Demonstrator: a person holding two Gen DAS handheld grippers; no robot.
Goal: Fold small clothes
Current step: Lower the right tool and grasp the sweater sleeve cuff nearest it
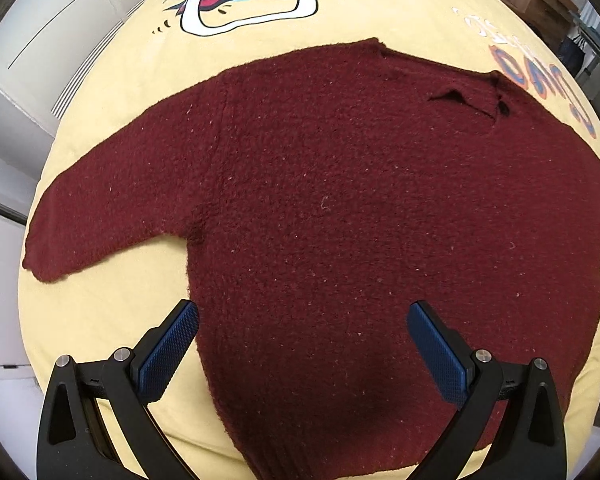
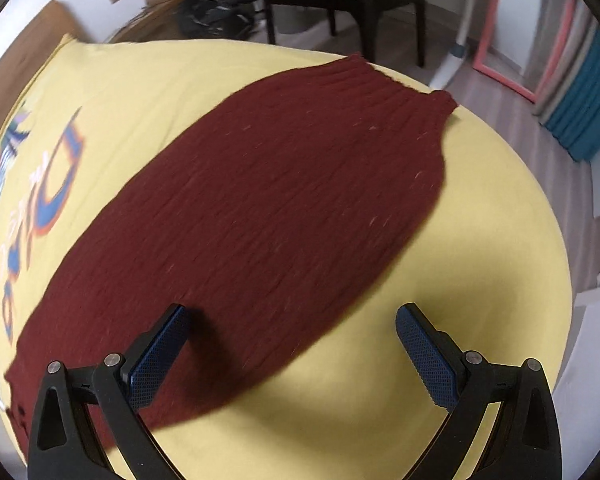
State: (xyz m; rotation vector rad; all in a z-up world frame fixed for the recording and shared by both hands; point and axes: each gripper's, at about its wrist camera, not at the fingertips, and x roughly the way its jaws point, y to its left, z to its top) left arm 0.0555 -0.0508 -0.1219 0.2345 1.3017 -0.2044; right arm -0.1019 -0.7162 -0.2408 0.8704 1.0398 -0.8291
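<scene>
Sweater (image 1: 340, 208) lies flat on yellow sheet (image 1: 112, 320), under and ahead of both grippers. Left gripper (image 1: 302, 344) and right gripper (image 2: 290, 344) are spread wide, holding nothing. Risks: pinching sheet along with knit; thick fuzzy fabric bunching or slipping, skewing the fold.

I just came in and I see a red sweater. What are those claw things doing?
A person holds two grippers to fold a small dark red sweater. It lies spread flat on a yellow printed sheet, one sleeve stretched out sideways. The left gripper and right gripper hang open above it. No fold shows yet.
</scene>
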